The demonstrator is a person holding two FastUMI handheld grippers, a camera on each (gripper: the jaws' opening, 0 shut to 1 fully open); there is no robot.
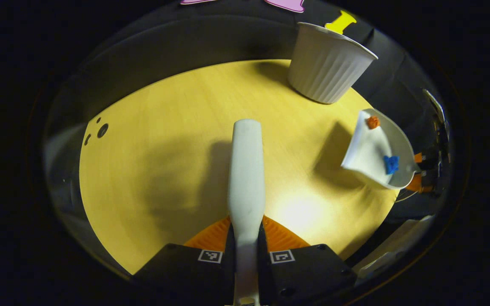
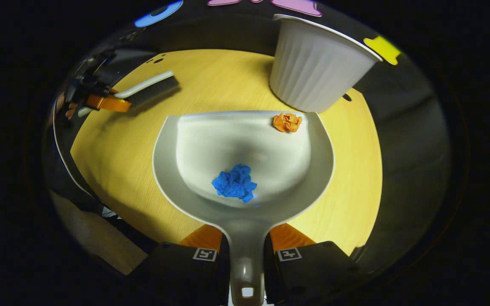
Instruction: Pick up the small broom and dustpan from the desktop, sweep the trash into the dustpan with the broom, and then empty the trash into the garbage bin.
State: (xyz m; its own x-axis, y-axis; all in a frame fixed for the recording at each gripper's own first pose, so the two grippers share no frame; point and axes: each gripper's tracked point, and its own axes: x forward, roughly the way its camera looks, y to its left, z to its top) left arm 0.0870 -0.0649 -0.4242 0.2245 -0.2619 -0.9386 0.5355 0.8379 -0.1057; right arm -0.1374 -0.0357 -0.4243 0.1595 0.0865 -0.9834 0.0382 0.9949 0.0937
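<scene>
My left gripper (image 1: 246, 231) is shut on the small broom (image 1: 246, 170), whose white back runs straight ahead above the yellow desktop (image 1: 164, 140). In the right gripper view, my right gripper (image 2: 245, 240) is shut on the handle of the grey dustpan (image 2: 194, 140), lifted over the table. A blue paper ball (image 2: 234, 183) lies deep in the pan. An orange paper ball (image 2: 287, 122) rests at its front lip, close to the white ribbed garbage bin (image 2: 317, 63). The left gripper view shows the dustpan (image 1: 368, 148) tilted at the right, beside the bin (image 1: 328, 63).
The right gripper view shows the broom (image 2: 147, 90) with its dark bristles, held by the left gripper (image 2: 100, 102) at the far left over the table's edge (image 2: 79, 140). Small dark holes (image 1: 102, 130) mark the desktop's left side. The black cloth wall stands behind the bin.
</scene>
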